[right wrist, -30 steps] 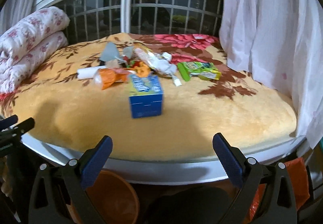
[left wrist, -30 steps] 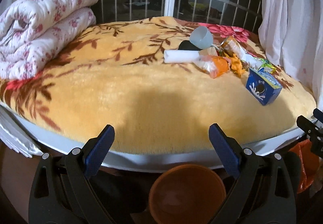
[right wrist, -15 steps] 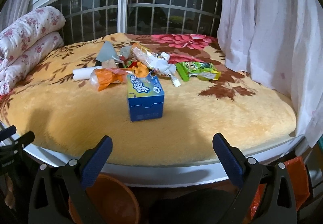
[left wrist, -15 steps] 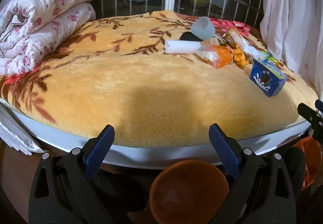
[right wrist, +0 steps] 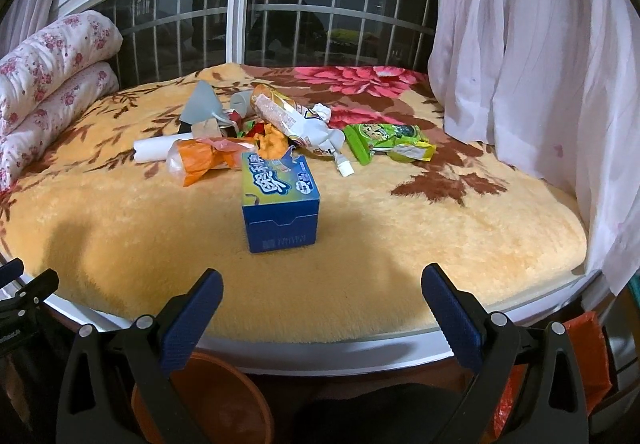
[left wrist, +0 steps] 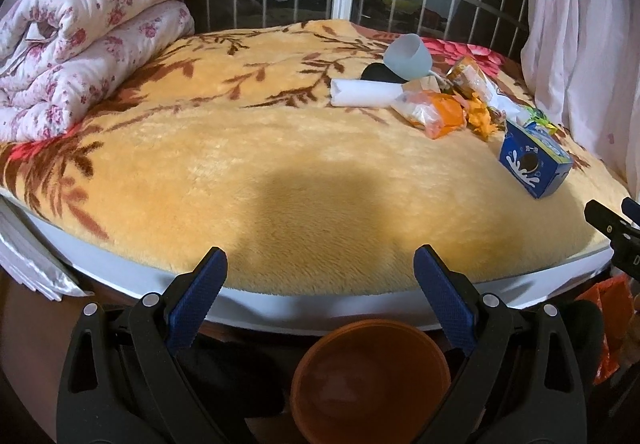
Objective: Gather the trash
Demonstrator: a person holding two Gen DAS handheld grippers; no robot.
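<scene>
Left wrist view: the left claw [left wrist: 320, 276] is spread wide and grasps nothing, its ribbed blue pads [left wrist: 196, 296] hanging before the edge of a bed covered by a plush yellow blanket [left wrist: 240, 147] with brown leaf print. Below sits a round orange bin [left wrist: 370, 376]. The trash lies far right on the blanket: a white paper roll [left wrist: 360, 93], a grey plastic cup [left wrist: 408, 57] tipped over, crinkled orange wrappers [left wrist: 440, 115], a blue carton [left wrist: 532, 167]. A rolled floral quilt [left wrist: 80, 43] rests at left.

Right wrist view: the right claw [right wrist: 320, 300] is likewise released and empty. The blue carton [right wrist: 280, 199] stands just ahead of it, a glossy green snack bag [right wrist: 388, 143] behind on the right.
</scene>
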